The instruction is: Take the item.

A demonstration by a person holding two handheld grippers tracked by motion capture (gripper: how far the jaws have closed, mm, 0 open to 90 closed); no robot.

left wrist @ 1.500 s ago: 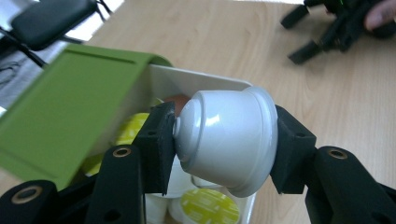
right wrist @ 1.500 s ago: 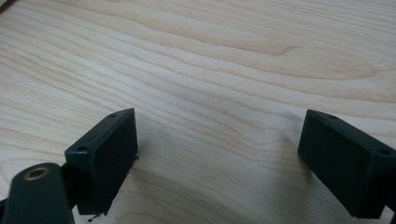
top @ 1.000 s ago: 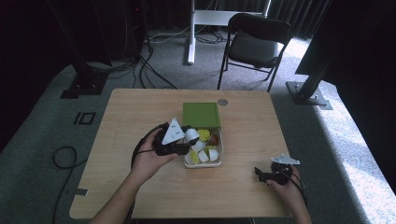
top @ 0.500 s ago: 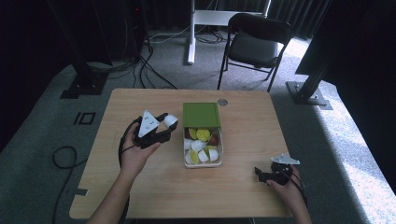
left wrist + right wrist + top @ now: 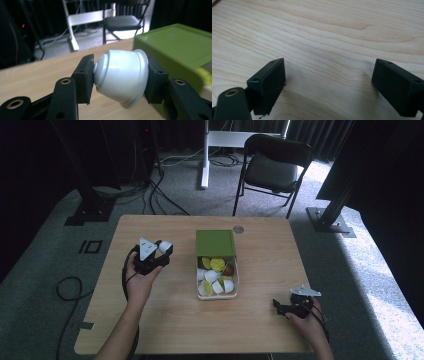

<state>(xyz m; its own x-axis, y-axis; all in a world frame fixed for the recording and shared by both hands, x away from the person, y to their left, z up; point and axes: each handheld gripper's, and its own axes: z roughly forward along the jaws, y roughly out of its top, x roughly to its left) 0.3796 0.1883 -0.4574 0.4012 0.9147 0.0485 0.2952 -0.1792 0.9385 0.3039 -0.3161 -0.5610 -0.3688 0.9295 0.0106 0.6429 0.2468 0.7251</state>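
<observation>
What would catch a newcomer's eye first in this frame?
Probably the small white plastic capsule cup, pinched on its side between the left tongs over the left part of the light wooden table. Next, the open white box of white and yellow capsules at the centre, with its green square lid at the far end. The right tongs stand open near the front right corner.

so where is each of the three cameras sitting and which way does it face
High view: above the person's side of the table, facing forward and down; both forearms and each hand-held gripper, left and right, show.
Left gripper view: rides the left hand-held gripper, looking along its jaws, shut on a white capsule, toward the green lid and chair.
Right gripper view: rides the right hand-held gripper, pointing down at bare tabletop, jaws apart.
Shared: high and left gripper views both show capsule, lid, chair.
</observation>
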